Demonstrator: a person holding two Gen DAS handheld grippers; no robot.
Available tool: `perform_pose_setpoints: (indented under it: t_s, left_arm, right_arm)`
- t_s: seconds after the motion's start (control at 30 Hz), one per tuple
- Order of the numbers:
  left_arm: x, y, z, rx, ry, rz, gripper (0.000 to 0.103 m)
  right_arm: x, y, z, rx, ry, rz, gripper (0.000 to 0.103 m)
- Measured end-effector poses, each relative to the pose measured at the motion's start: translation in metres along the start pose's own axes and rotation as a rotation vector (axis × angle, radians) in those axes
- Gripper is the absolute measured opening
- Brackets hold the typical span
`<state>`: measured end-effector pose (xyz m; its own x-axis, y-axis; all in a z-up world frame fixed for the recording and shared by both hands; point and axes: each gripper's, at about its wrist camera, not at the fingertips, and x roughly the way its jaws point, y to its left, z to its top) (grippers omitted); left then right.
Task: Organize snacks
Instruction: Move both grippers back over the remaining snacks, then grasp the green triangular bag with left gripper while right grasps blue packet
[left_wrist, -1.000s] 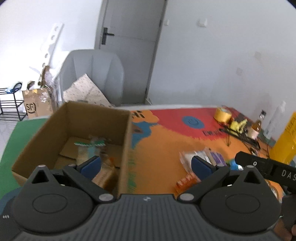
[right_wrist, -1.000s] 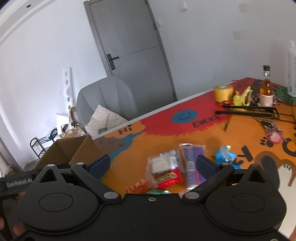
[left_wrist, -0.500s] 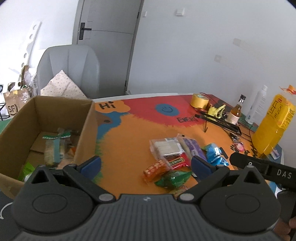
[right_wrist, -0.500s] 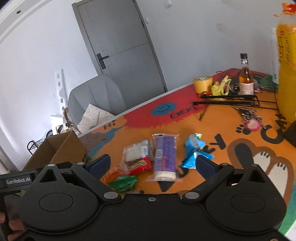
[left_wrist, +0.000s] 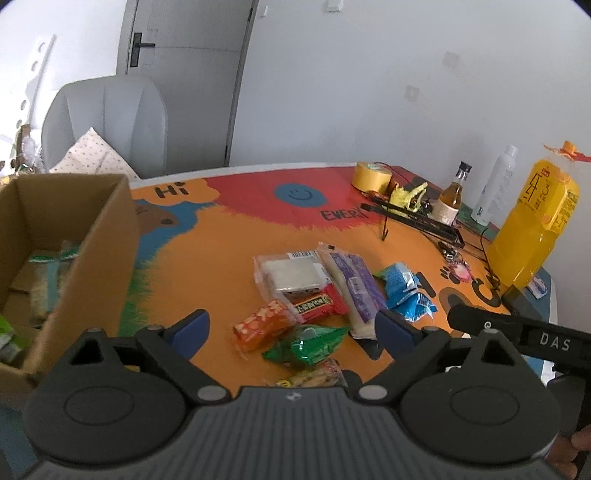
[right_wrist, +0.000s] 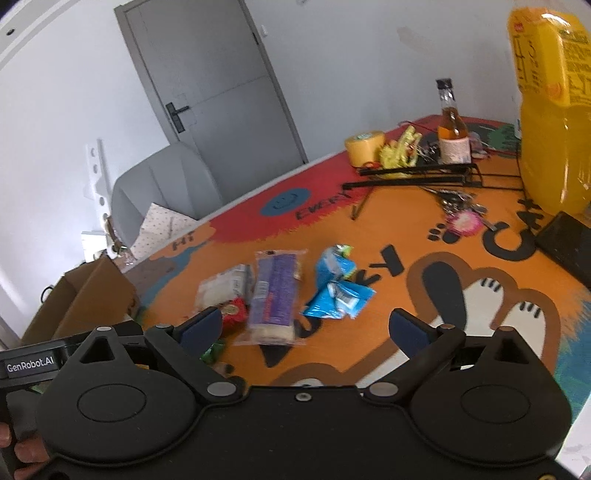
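Altogether two blue packets (left_wrist: 404, 291), one box (left_wrist: 92, 236)

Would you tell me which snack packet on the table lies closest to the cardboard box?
The orange packet; it sits at the pile's box-side edge, left of the green one.

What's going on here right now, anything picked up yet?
Nothing yet. A person holds both claws over the loose snack pile on the orange table mat. The left claw and right claw are closing, with nothing between their pads. A few snacks already lie in the cardboard box at the left.
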<state>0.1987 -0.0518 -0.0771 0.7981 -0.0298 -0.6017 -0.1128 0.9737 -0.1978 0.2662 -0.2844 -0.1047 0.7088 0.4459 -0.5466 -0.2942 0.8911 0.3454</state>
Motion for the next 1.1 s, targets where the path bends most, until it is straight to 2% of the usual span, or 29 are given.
perform_pose_setpoints:
  t_s: [0.33,0.47,0.6,0.7,0.87,1.1]
  left_arm:
    - [0.039,-0.012,-0.01,0.015,0.085,-0.021,0.065]
    - [0.053,-0.014,-0.015,0.014,0.113,0.011,0.061]
    - [0.063,-0.013,-0.016,0.005,0.122,0.028,0.052]
    - [0.066,-0.014,-0.016,0.011,0.128,0.041,0.033]
    - [0.058,-0.011,-0.011,0.002,0.102,0.036,0.031]
    - [0.046,-0.008,0.0,0.003,0.064,0.042,0.031]
  right_arm:
    - [0.018,-0.015,-0.002,0.008,0.027,-0.02,0.089]
    - [0.024,-0.017,-0.004,0.009,0.039,-0.017,0.089]
    - [0.03,-0.019,-0.003,0.012,0.042,-0.014,0.089]
    - [0.036,-0.021,-0.003,0.009,0.038,-0.015,0.088]
    - [0.045,-0.023,-0.001,0.021,0.04,0.003,0.079]
    - [0.056,-0.021,0.002,0.02,0.037,0.013,0.078]
